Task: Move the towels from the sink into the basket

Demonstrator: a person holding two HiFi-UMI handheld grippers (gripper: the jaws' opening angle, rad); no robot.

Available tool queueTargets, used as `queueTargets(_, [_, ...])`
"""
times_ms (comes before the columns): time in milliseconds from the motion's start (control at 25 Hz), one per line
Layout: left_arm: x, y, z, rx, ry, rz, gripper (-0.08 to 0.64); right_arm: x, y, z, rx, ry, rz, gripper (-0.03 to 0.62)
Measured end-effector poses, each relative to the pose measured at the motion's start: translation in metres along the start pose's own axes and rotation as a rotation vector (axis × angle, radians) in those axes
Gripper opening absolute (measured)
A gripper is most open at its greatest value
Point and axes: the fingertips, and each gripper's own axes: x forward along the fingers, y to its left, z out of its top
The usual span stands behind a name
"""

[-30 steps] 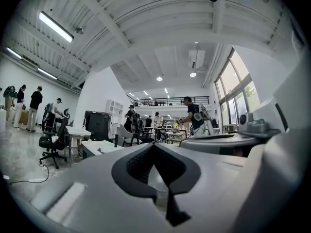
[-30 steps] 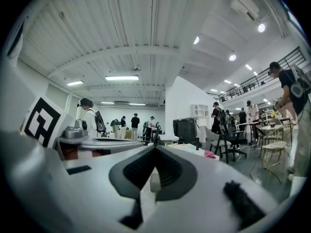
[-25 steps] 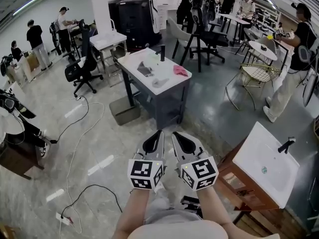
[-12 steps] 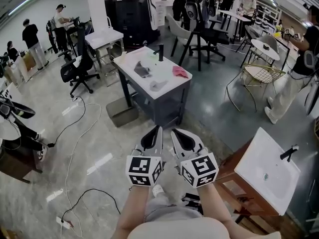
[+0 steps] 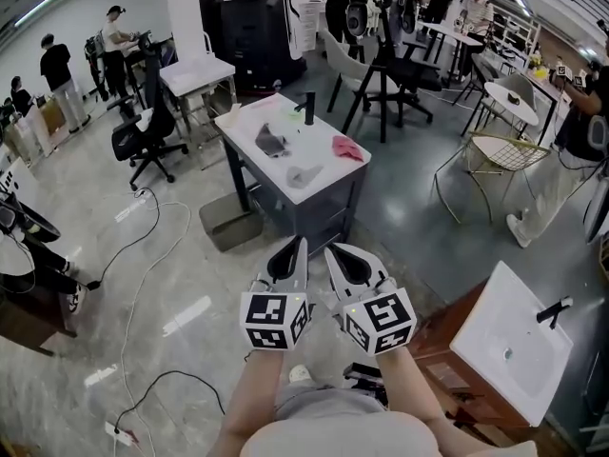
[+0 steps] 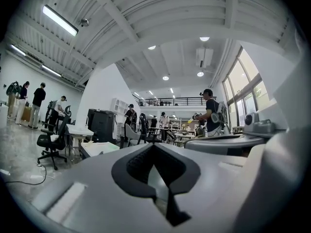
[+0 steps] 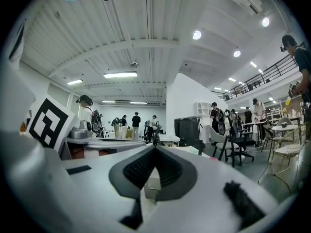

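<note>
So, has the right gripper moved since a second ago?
Yes. The right gripper has advanced toward the sink table ahead; in the head view its tips now sit nearer that table's near corner.

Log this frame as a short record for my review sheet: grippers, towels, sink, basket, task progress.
left gripper: shut, empty, held out in front of the person
right gripper: shut, empty, close beside the left one
sink unit: ahead, apart from both grippers
faucet: black, at the unit's far edge
towels: dark grey towel, pale grey towel and pink towel, all lying on the sink unit
second sink: white, lower right, no towel visible
basket: cannot tell
task progress: no towel picked up yet
</note>
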Motion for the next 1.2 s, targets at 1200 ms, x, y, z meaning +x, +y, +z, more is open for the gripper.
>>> queueTargets(1200, [0.092, 0.099, 0.0, 0.02, 0.018, 0.041, 0.002, 0.125, -0.052, -0.006, 0.042, -0.006, 0.029, 0.017])
